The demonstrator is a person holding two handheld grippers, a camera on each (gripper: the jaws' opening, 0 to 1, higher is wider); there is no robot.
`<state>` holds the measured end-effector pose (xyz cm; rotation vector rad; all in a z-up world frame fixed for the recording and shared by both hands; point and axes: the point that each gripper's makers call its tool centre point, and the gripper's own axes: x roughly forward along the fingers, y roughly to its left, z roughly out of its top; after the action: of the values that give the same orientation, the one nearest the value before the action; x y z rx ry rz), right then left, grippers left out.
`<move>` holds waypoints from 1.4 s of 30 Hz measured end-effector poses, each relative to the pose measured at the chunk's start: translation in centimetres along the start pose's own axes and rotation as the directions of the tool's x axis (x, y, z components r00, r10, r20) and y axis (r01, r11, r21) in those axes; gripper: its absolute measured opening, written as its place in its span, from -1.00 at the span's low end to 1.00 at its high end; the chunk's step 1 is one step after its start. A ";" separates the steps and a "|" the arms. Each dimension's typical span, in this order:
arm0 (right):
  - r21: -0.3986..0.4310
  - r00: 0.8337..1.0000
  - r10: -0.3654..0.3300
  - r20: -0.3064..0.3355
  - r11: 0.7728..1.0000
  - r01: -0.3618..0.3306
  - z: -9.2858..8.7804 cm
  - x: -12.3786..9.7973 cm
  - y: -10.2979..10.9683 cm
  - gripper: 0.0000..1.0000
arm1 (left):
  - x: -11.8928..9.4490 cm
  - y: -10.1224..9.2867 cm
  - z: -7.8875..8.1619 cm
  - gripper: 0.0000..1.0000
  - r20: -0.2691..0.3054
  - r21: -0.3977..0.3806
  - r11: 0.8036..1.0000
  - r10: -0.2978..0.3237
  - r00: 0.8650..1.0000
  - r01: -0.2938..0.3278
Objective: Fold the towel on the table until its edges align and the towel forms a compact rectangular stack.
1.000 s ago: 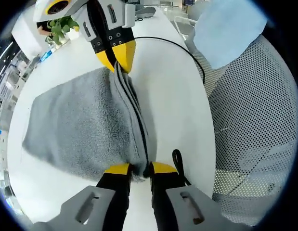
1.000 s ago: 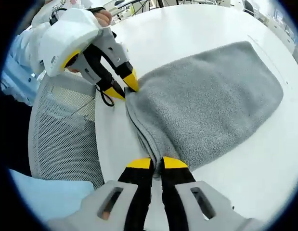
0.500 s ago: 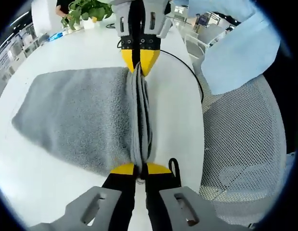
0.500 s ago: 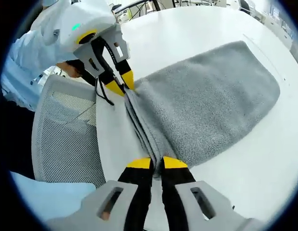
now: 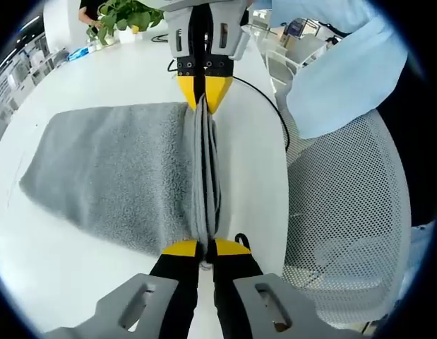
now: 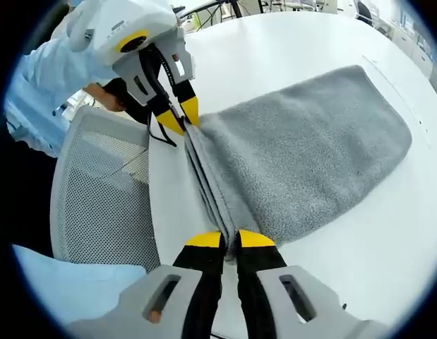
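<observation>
A grey towel (image 5: 112, 173) lies folded on the white table (image 5: 253, 155), its stacked edges pulled taut along the table's near side. My left gripper (image 5: 206, 248) is shut on one corner of those stacked edges. In the left gripper view the right gripper (image 5: 203, 99) is shut on the far corner of the same edge. In the right gripper view the towel (image 6: 310, 152) spreads away to the right, my right gripper (image 6: 229, 241) pinches its near corner, and the left gripper (image 6: 184, 116) pinches the far corner.
A grey mesh chair (image 5: 352, 212) stands tight against the table edge beside the held fold. A person's light blue sleeve (image 5: 345, 63) hangs over it. A black cable (image 5: 274, 92) runs across the table. A potted plant (image 5: 126, 14) stands at the far side.
Both grippers keep their hold on the towel's stacked edge. The views have shifted slightly; the edge looks a little straighter and closer to the table's rim.
</observation>
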<state>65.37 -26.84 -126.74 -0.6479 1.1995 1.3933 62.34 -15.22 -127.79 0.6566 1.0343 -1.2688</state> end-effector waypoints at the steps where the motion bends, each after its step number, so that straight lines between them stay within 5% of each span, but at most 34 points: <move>1: -0.008 1.000 0.005 -0.002 1.000 -0.005 -0.1 0.0 0.2 -0.92 | -0.1 -0.2 0.0 -0.88 -0.002 0.001 1.000 -0.006 1.000 0.006; 30: -0.114 0.994 0.104 -0.014 0.988 -0.105 -1.4 -3.5 11.5 -0.91 | -5.3 -10.2 0.8 -0.87 -0.030 0.142 0.978 -0.150 0.988 0.153; 42: -0.137 0.988 0.149 -0.026 0.979 -0.151 -1.6 -5.1 15.4 -0.91 | -7.4 -14.0 1.6 -0.87 -0.034 0.153 0.961 -0.226 0.973 0.229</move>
<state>51.54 -28.00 -118.16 -0.6768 1.1912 1.6121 49.42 -16.33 -118.59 0.6820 1.0533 -1.5599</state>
